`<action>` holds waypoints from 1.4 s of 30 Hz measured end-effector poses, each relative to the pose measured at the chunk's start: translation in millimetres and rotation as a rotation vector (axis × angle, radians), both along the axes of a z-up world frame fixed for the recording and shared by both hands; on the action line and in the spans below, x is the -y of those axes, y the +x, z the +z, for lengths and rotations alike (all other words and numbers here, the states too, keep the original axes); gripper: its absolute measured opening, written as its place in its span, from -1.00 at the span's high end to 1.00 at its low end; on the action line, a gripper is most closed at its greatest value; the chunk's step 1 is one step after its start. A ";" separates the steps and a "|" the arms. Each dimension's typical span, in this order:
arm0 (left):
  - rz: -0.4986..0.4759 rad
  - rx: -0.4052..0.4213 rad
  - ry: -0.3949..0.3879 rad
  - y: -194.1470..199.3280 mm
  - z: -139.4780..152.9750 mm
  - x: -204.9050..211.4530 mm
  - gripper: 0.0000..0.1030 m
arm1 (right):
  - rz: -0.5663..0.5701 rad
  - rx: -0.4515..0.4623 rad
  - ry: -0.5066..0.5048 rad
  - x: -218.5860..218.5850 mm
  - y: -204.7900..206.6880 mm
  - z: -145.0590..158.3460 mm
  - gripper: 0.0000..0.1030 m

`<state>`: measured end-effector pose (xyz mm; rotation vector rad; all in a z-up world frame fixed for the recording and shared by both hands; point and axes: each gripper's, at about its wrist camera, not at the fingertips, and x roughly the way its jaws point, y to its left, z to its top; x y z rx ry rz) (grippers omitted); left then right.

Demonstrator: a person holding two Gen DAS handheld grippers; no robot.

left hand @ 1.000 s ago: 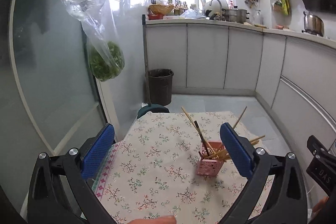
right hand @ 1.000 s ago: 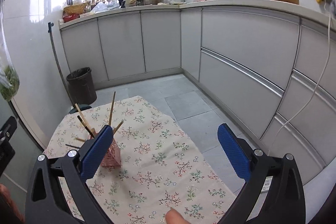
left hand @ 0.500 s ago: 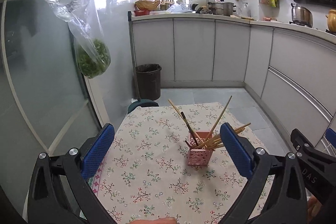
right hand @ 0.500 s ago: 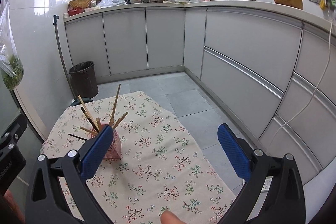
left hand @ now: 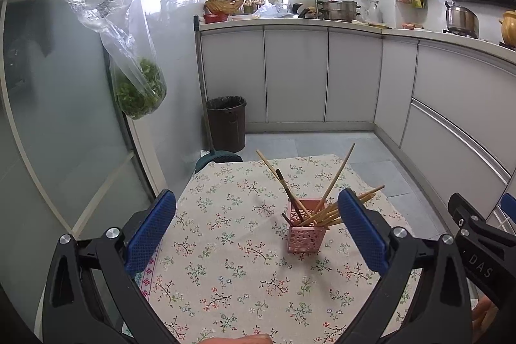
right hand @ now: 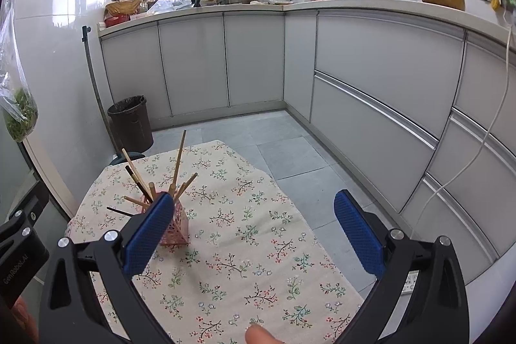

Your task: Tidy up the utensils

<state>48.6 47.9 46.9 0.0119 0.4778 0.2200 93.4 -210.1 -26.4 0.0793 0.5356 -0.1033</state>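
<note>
A pink perforated holder (left hand: 306,229) stands on the flowered tablecloth (left hand: 232,273), filled with several wooden chopsticks (left hand: 335,179) that lean outward in different directions. My left gripper (left hand: 258,221) hovers above the table, open and with nothing between its blue pads; the holder sits a little beyond, close to the right pad. In the right wrist view the same holder (right hand: 175,226) is partly hidden behind the left pad, its chopsticks (right hand: 177,162) sticking up. My right gripper (right hand: 254,223) is open too, holding nothing, over the cloth (right hand: 251,247).
A dark waste bin (left hand: 226,123) and a stool (left hand: 219,158) stand past the table's far edge. A bag of greens (left hand: 137,86) hangs on the glass door at left. Grey cabinets (right hand: 380,105) line the back and right. The other gripper's body (left hand: 483,244) shows at right.
Both grippers have pulled back and risen, so the holder now sits farther off and nearer the middle of the left view. Both stay open.
</note>
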 end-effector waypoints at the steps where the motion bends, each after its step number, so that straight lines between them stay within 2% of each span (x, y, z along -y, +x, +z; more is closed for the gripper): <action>1: 0.000 0.000 0.000 0.2 -0.3 -0.1 -0.87 | 0.001 -0.002 0.000 -0.6 0.3 -0.7 -0.88; 42: 0.006 -0.016 0.000 3.6 -3.8 1.4 -0.87 | 0.008 -0.018 0.001 -0.7 2.1 -5.4 -0.88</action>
